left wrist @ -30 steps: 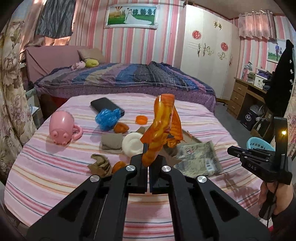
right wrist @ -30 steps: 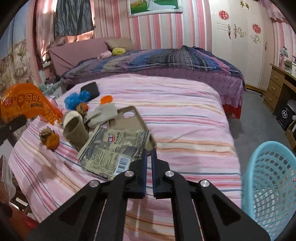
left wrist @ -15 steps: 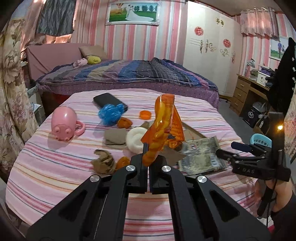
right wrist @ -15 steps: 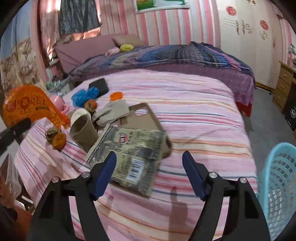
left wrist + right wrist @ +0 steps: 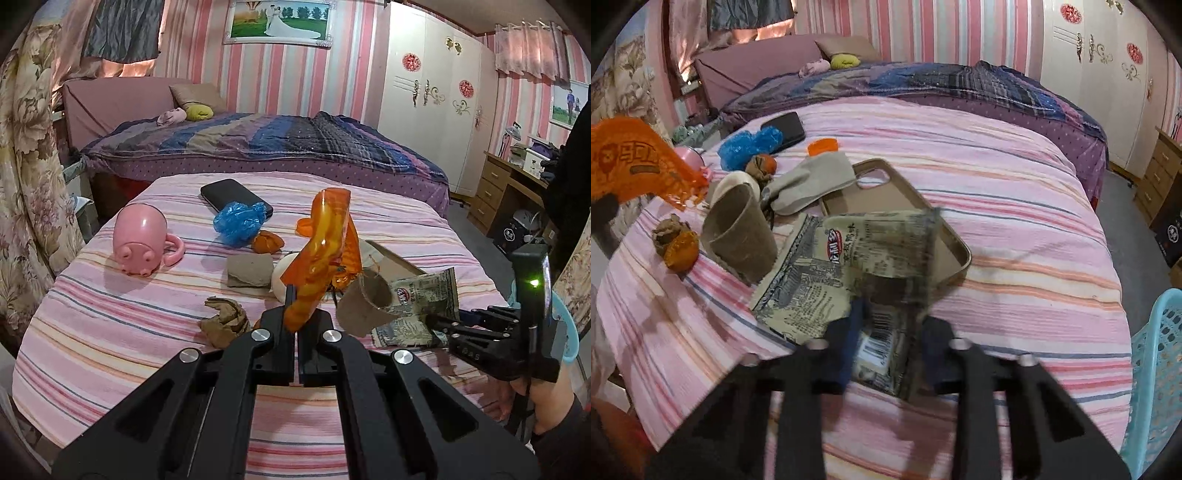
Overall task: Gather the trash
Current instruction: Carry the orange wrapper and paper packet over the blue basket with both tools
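My left gripper [image 5: 297, 321] is shut on a crinkled orange snack wrapper [image 5: 325, 251] and holds it upright above the pink striped cloth [image 5: 110, 332]. The same orange wrapper [image 5: 631, 162] shows at the left edge of the right wrist view. My right gripper [image 5: 886, 325] is low over a grey-green printed wrapper [image 5: 820, 280]. Its jaws are closing, with the wrapper's barcode end bunched between them and its far edge bent up. The left wrist view shows that right gripper [image 5: 439, 325] at the wrapper [image 5: 424, 291], a hand behind it.
A cardboard tube [image 5: 738, 236], a beige phone case [image 5: 886, 192], a grey rag [image 5: 816, 177], crumpled brown paper [image 5: 225, 321], a blue plastic bag [image 5: 238, 221], a pink pig mug [image 5: 140, 240] and a black phone [image 5: 225, 192] lie around. A light blue basket [image 5: 1156, 362] stands off the right edge.
My right gripper went from shut to wide open, came down over the grey-green wrapper, and its jaws have drawn in around it. The wrapper's edge has lifted. The left gripper still holds the orange wrapper.
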`<act>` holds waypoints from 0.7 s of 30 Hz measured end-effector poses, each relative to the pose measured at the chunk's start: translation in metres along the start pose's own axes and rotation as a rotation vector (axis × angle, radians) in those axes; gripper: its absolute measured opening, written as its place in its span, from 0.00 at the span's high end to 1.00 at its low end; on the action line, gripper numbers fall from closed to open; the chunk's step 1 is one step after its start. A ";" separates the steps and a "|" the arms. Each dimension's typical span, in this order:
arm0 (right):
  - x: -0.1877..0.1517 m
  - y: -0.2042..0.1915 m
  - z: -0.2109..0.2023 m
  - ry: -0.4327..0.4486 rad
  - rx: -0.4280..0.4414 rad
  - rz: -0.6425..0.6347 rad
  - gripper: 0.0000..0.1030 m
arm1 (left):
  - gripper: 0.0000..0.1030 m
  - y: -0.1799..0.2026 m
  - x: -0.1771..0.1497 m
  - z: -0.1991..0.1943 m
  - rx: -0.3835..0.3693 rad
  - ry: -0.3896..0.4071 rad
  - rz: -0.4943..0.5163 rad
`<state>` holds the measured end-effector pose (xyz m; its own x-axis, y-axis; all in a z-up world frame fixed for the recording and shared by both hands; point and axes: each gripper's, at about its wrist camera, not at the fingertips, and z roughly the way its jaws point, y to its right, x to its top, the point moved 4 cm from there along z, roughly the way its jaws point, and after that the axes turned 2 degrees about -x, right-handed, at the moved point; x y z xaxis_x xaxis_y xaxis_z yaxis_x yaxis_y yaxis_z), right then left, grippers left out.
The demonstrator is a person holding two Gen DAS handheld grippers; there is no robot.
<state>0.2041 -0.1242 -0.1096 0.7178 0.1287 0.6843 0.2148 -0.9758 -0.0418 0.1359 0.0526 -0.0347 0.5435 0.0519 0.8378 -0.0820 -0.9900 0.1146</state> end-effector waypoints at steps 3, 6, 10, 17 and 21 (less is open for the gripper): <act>0.000 0.004 -0.013 0.029 0.022 0.003 0.92 | 1.00 0.004 0.001 -0.003 0.003 0.012 0.005; 0.002 0.014 -0.034 0.082 0.046 0.027 0.93 | 1.00 0.008 0.002 -0.006 -0.003 0.023 0.004; 0.004 0.037 -0.064 0.156 0.060 0.071 0.95 | 1.00 0.019 0.006 -0.012 -0.023 0.046 0.011; -0.001 0.080 -0.097 0.202 0.018 0.116 0.96 | 1.00 0.058 0.010 -0.009 -0.091 0.047 0.035; -0.006 0.111 -0.121 0.231 -0.012 0.155 0.96 | 1.00 0.091 0.012 -0.004 -0.116 0.047 0.085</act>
<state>0.1436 -0.2551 -0.0304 0.5709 -0.0648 0.8185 0.1053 -0.9829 -0.1513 0.1310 -0.0362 -0.0122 0.4911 -0.0232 0.8708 -0.2237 -0.9695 0.1004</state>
